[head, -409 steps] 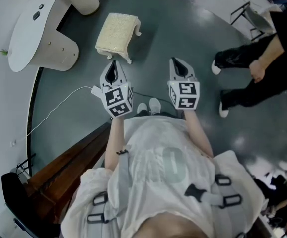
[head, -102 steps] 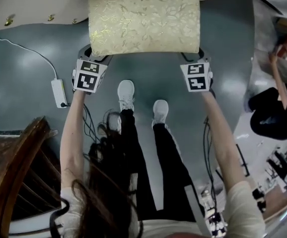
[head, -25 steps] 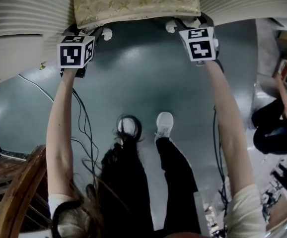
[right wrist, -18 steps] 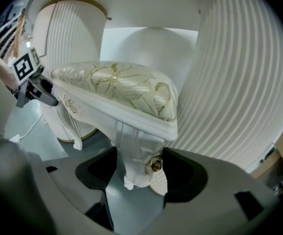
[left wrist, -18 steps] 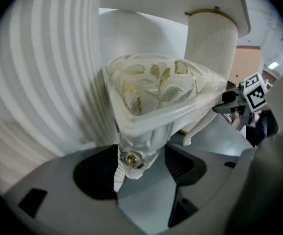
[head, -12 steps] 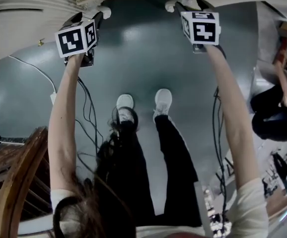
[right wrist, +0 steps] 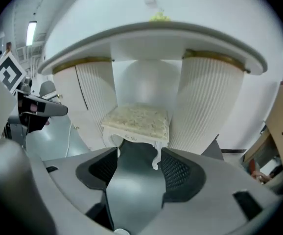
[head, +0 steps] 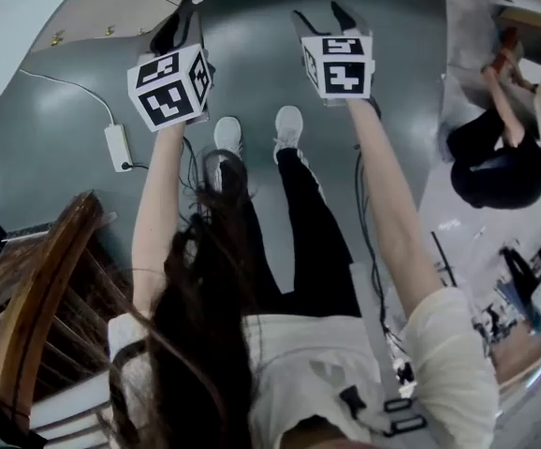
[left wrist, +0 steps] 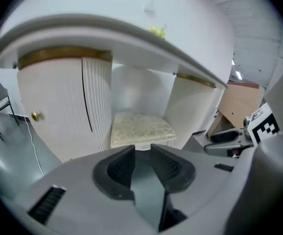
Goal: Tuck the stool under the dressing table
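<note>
The stool (right wrist: 137,117) stands tucked in the knee space under the dressing table (right wrist: 151,35), so I need no grip: my left hand-held gripper (left wrist: 142,150) has just been closing, narrowly apart with nothing between its jaws, my right hand-held gripper (right wrist: 139,155) is spread empty, and I read no writing.

We see a dark grey, glossy floor (head: 83,110) that carries everything here. The dressing table (right wrist: 205,106) stands on it on two ribbed white pedestals, and the stool (right wrist: 137,122) stands on its curved white legs between them, under the tabletop. Off to the left a white power adapter (head: 118,147) lies flat, its thin white cable (head: 60,87) trailing away across the floor. Our white shoes (head: 228,136) are planted side by side near the middle. A brown wooden chair (head: 36,288) stands at the lower left, and a person in black (head: 495,162) crouches far right.
</note>
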`<move>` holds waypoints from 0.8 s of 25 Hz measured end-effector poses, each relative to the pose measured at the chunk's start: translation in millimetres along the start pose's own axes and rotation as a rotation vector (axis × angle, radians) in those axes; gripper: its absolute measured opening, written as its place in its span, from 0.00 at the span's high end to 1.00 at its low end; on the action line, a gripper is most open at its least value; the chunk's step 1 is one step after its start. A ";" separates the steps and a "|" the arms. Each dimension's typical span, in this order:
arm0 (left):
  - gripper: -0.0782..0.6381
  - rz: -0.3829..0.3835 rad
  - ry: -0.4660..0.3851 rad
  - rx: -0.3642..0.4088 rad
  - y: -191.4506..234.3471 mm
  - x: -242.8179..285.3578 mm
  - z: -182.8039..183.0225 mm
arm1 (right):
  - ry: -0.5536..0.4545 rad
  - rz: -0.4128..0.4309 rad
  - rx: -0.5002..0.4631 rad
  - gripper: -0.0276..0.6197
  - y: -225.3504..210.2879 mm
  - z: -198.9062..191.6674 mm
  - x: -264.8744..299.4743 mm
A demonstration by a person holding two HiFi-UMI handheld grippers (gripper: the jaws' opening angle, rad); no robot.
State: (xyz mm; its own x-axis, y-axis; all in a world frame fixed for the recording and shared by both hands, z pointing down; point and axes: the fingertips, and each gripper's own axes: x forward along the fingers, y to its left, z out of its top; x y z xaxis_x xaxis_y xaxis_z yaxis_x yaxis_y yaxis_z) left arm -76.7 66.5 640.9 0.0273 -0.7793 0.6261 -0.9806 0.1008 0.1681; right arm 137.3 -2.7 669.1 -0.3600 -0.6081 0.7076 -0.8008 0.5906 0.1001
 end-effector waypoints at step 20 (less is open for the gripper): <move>0.88 0.059 -0.078 -0.047 -83.0 -302.0 87.9 | -0.096 0.065 0.127 0.95 18.4 70.4 -317.4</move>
State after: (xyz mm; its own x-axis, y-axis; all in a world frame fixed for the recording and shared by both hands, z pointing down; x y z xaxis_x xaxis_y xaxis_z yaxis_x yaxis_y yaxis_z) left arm -20.6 239.1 370.9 -0.0476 -0.8168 0.5749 -0.9698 0.1755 0.1691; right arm 203.1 163.9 397.2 -0.4522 -0.6226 0.6386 -0.8262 0.5622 -0.0368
